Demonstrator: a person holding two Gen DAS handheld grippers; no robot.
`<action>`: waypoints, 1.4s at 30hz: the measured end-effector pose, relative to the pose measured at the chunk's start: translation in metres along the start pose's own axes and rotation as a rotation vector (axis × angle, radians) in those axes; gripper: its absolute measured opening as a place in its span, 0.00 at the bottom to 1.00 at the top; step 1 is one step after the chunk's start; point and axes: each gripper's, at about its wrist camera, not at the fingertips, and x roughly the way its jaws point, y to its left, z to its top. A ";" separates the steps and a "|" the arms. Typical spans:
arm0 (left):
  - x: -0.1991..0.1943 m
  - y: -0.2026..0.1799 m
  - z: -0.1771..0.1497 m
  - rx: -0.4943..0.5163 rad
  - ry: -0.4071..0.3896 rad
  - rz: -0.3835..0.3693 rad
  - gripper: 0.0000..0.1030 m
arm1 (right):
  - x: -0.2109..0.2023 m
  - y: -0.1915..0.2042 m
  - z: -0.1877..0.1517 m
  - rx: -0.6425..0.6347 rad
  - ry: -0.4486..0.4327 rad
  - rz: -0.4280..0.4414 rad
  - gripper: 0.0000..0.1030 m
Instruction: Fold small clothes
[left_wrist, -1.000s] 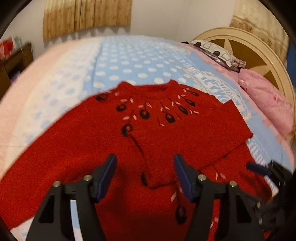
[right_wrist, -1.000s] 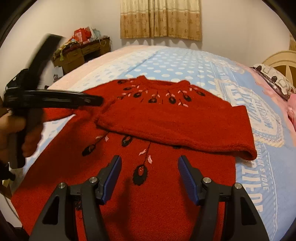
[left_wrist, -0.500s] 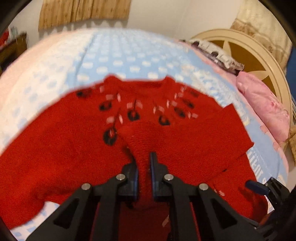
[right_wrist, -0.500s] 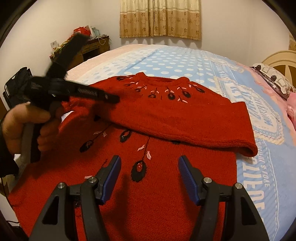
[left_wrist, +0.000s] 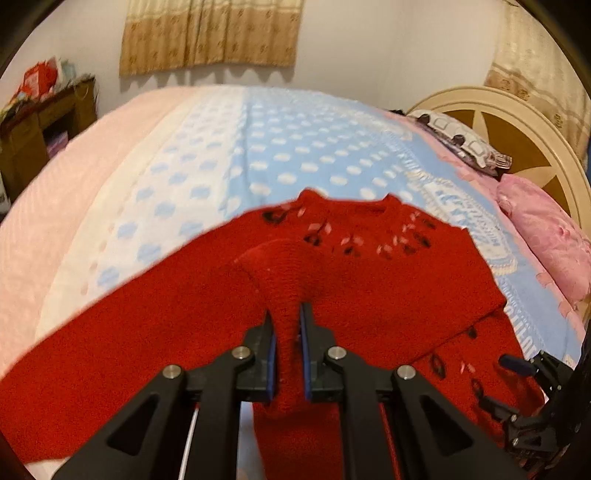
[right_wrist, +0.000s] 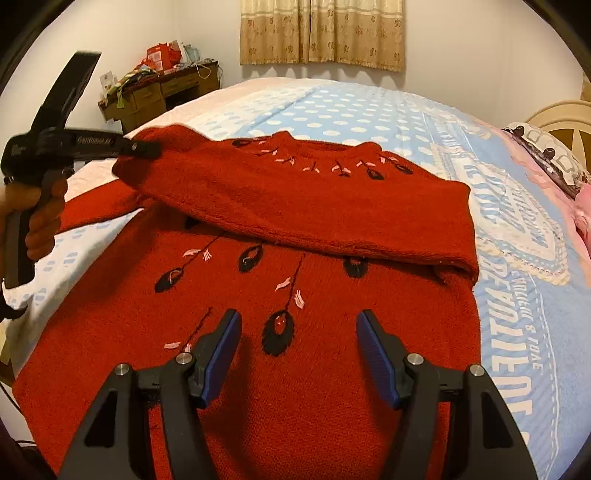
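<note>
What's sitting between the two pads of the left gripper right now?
A bunched fold of the red sweater; the left gripper is shut on it, seen in the left wrist view.

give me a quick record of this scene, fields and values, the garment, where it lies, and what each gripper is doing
garment: red knit sweater with black and pink embroidery
surface: bed with blue polka-dot cover
fold state: one sleeve laid across the chest
left gripper: shut on the sleeve's end, lifting it
right gripper: open, above the sweater's front, holding nothing
</note>
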 end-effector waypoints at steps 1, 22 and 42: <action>0.002 0.000 -0.004 -0.006 0.009 0.002 0.11 | 0.001 0.000 0.000 -0.001 0.006 0.000 0.64; -0.005 0.003 -0.038 0.009 -0.035 0.136 0.63 | -0.002 -0.012 0.001 0.012 0.120 0.060 0.64; 0.043 0.020 -0.016 0.033 0.029 0.361 0.63 | 0.035 -0.090 0.066 0.055 0.130 -0.070 0.64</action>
